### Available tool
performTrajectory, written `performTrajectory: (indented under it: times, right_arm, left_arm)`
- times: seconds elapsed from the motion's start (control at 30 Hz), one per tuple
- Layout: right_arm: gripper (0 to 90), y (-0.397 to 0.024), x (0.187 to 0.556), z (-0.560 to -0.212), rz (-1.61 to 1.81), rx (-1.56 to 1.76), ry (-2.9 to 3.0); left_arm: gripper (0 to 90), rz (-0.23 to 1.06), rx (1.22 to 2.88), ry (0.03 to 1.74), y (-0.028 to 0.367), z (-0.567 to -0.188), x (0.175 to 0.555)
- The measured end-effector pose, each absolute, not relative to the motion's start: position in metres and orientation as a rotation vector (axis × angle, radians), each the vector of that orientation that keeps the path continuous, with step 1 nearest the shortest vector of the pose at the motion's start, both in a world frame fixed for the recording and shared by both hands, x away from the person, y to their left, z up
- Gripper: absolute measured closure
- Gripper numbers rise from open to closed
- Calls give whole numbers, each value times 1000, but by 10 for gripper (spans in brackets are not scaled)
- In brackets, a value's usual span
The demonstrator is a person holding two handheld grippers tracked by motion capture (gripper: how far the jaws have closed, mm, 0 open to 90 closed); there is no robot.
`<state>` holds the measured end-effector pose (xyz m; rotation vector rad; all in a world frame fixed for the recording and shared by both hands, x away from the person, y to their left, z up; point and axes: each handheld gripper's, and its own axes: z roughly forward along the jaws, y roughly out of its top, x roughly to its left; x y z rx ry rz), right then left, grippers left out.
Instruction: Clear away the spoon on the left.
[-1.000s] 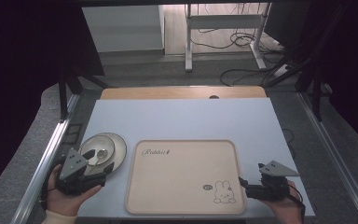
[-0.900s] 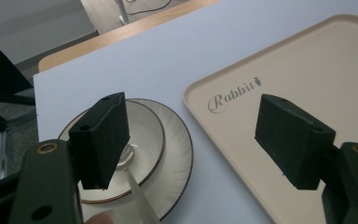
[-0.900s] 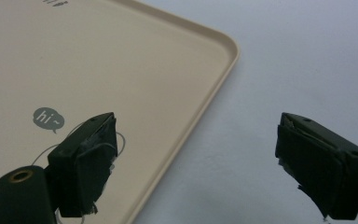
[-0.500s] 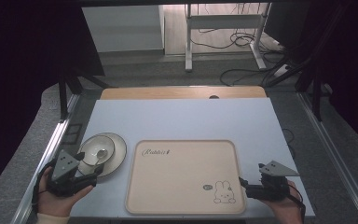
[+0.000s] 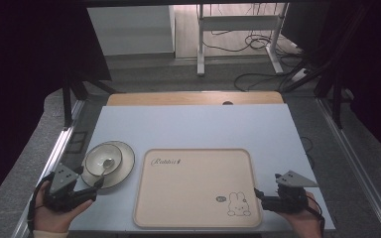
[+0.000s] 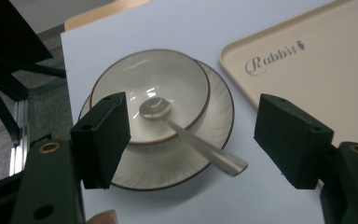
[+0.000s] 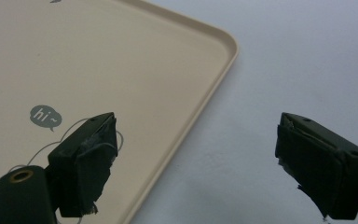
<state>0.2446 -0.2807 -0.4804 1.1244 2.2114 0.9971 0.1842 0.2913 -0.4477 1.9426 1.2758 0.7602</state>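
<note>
tray: "Rabbit", "hi~" | left tongs: wide, facing spoon

The bowl and the ribbed plate under it look like glazed ceramic, glossy, with dark rims. The spoon is polished metal with a bright sheen. The tray looks like smooth matt plastic in cream. The worktop is a smooth, matt pale surface with a wooden edge strip.

Bare tray lies open; bowl and spoon crowd the table's left.
</note>
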Motion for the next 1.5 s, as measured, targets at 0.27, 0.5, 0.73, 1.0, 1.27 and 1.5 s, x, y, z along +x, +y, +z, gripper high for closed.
performTrajectory:
  times: [0.27, 0.5, 0.73, 1.0, 1.27, 1.5]
  right_arm:
    - [131, -280, 245, -481, 994, 1121, 2214]
    - [132, -280, 245, -481, 989, 1122, 2215]
    - [132, -279, 245, -481, 988, 1121, 2218]
    - [132, -279, 245, -482, 985, 1121, 2220]
    - [132, -279, 244, -482, 984, 1120, 2222]
    - [132, -278, 244, -481, 990, 1116, 2221]
  left_arm:
    - [317, 740, 1967, 1309, 299, -460, 185]
    - [385, 733, 1989, 1311, 299, -466, 186]
    - [465, 739, 2028, 1274, 294, -470, 187]
    - [614, 769, 2043, 1240, 291, -471, 187]
    - [749, 783, 2045, 1232, 292, -473, 188]
    - [808, 786, 2042, 1233, 295, -473, 188]
